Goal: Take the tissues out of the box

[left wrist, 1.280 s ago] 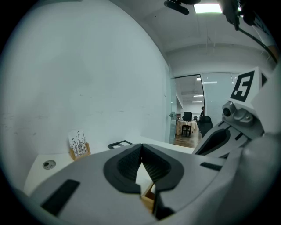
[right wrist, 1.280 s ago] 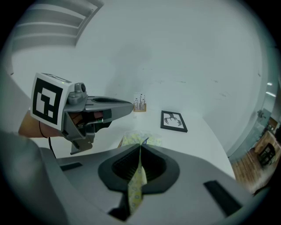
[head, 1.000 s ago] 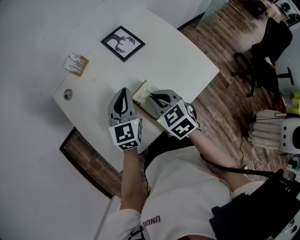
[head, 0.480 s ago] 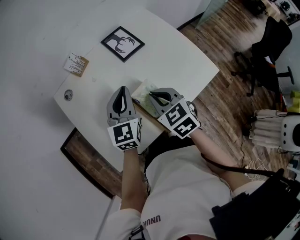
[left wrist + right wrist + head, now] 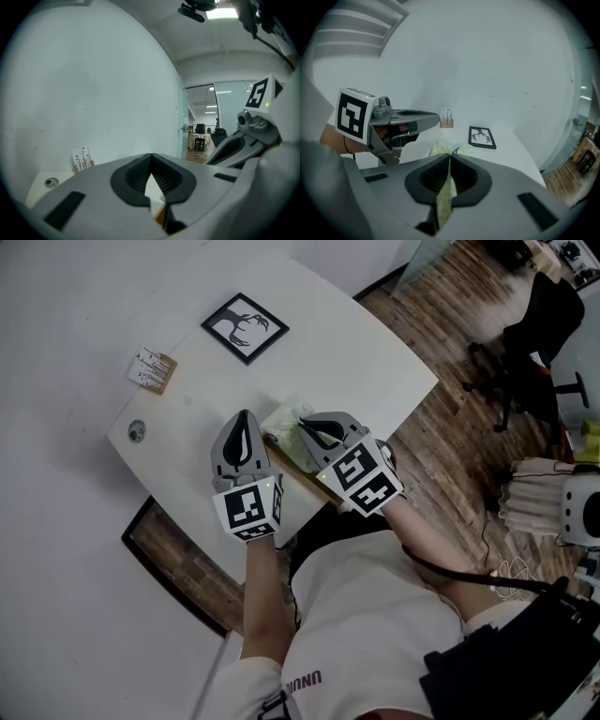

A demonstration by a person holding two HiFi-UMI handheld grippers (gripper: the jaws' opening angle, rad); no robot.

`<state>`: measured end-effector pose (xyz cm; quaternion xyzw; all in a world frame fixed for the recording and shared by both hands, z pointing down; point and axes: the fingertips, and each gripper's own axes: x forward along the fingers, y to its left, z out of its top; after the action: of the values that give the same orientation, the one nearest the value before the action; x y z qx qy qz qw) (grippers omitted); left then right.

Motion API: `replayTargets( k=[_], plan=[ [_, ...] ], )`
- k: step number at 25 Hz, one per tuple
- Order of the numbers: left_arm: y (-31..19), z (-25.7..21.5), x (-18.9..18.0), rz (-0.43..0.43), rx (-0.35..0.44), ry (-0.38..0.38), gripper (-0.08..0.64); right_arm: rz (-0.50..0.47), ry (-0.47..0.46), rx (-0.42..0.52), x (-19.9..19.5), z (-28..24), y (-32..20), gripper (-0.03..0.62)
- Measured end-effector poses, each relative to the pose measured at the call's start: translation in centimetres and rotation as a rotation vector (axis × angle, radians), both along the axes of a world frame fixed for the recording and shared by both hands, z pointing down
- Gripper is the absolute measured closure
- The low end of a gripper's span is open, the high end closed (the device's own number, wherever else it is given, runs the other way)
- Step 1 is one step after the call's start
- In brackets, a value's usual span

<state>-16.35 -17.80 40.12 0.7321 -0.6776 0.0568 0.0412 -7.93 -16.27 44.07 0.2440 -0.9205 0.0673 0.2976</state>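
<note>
Two jaws of the right gripper (image 5: 450, 154) are pressed together on a pale yellow patterned tissue (image 5: 444, 199), which hangs as a thin sheet between the pads. In the head view this gripper (image 5: 305, 430) sits at the frame's centre, right over the low tissue box (image 5: 284, 442). The tissue therefore leads from the jaws straight down into the box, and I judge the coming pull to be up and away from it. The box's long axis seems to run from upper left to lower right, though much of it is covered.

The left gripper (image 5: 151, 155) has its jaws closed with nothing held. It hovers just beside the box's left edge (image 5: 246, 418), so the right one is the nearer.

The white table (image 5: 356, 343) also carries a black-framed antler picture (image 5: 246, 326) at upper centre and a small wooden card stand (image 5: 152, 367) at upper left. Its print is too small to read. The person's shirt hem shows partial letters, perhaps "UNU".
</note>
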Motion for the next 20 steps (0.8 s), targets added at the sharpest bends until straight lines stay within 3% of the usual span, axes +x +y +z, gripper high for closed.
replayTargets(
  k=[20],
  plan=[
    [-0.1, -1.2, 0.5, 0.000, 0.032, -0.001, 0.546, 0.047, -0.041, 0.038, 1.0, -1.8, -1.0, 0.572]
  ],
)
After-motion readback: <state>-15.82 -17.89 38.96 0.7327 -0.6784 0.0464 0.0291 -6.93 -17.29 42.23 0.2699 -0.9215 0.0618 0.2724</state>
